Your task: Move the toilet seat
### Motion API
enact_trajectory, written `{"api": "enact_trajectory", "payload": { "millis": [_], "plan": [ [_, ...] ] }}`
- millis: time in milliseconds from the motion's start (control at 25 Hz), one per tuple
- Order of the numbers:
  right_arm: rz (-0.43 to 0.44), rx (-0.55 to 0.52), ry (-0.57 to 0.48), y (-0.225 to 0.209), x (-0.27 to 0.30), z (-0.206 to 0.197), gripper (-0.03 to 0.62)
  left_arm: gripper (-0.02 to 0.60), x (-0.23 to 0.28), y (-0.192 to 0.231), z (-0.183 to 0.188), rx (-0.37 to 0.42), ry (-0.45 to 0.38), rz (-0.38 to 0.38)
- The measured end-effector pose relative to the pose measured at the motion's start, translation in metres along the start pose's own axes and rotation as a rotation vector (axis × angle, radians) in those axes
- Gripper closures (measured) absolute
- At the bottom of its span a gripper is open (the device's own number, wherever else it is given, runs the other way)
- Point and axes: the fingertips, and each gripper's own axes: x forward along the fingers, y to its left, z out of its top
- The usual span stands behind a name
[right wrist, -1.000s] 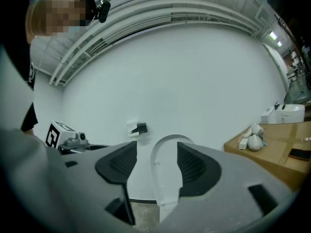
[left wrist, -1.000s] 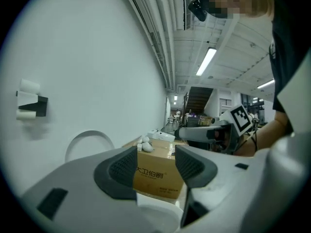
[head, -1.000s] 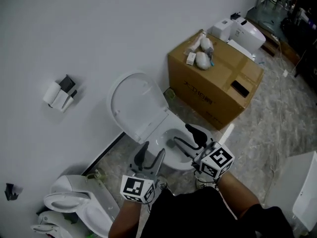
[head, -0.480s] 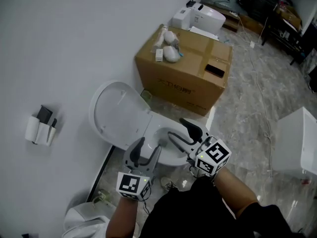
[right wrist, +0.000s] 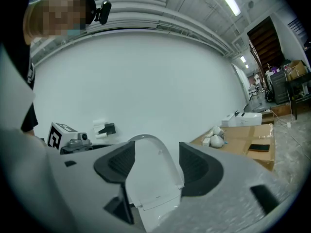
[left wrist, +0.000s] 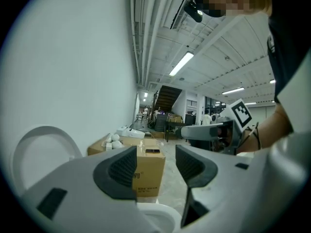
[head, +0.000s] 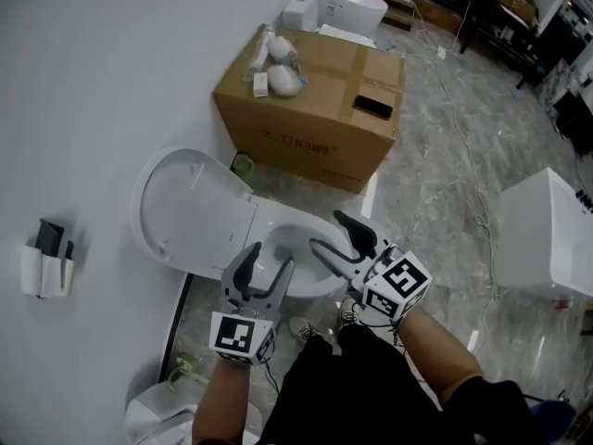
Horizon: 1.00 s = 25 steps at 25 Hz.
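Your left gripper [head: 267, 258] is released, empty. Your right gripper [head: 326, 230], fingers just opening wider, grasps nothing and faces the raised seat [head: 185, 211]. The box [head: 315, 109] print is unreadable.

Floor [head: 435, 156] — grey marbled tile, meeting a white wall; a white toilet [head: 295, 248] stands on it against that wall; just beside it, a closed cardboard box [head: 315, 123]; between the two, a small greenish item [head: 240, 165], too small to identify; beyond the box, a second toilet [head: 338, 7]; a white cabinet [head: 547, 239] well apart at the right; a third toilet [head: 153, 415] — partly cut off — lower left.
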Motion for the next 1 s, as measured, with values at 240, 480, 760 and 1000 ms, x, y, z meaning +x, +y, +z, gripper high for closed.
{"api": "enact_trajectory", "payload": {
  "millis": [240,480,760,1000],
  "plan": [
    [-0.030,0.072,0.042,-0.037,-0.013,-0.035,0.298,0.348,0.026,-0.017,-0.023,-0.023,0.056,-0.010],
    [-0.044,0.138,0.088,-0.071,-0.020,-0.077,0.297,0.342,0.055,-0.028,-0.061,-0.023,0.098,-0.016],
    [-0.064,0.218,0.158,-0.107,-0.027,-0.143,0.297,0.344,0.088,-0.039,-0.110,-0.041,0.174,-0.033],
    [-0.103,0.293,0.218,-0.135,-0.034,-0.207,0.298,0.342,0.111,-0.041,-0.161,-0.035,0.212,-0.031]
  ]
}}
